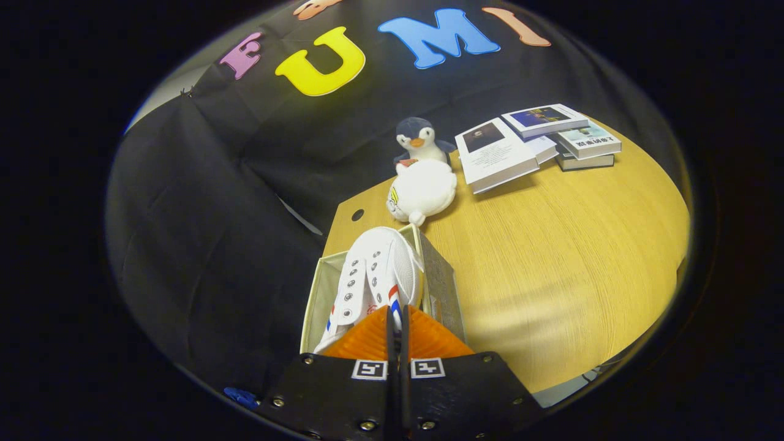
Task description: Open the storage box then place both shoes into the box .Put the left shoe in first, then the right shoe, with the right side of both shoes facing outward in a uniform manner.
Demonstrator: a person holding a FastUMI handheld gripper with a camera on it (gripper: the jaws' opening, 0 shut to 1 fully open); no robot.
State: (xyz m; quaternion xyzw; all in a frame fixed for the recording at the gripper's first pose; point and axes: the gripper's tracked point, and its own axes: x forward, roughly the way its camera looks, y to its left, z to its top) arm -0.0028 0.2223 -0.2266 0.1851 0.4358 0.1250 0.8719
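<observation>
Jaws [397, 321] pressed together at frame bottom, pinching back of white lace-up canvas shoe [373, 275], I think. Shoe sits toe-up in open beige cloth storage box [313, 288] on wooden surface [551, 257]. Risk: loose pinch, shoe tips out, or turns wrong side out.

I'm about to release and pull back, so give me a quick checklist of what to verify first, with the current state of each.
1. Storage box open: ok, top uncovered.
2. White sneaker inside the box: ok, it sits between the walls, toe toward the plush penguin.
3. Gripper hold: fingers nearly closed over the sneaker's heel end; whether both press on it, cannot tell.
4. Second shoe already in the box: cannot tell.
5. Right side facing outward: cannot tell.
6. Box seated on the wooden table: ok, at the table's edge, apart from the books.
</observation>
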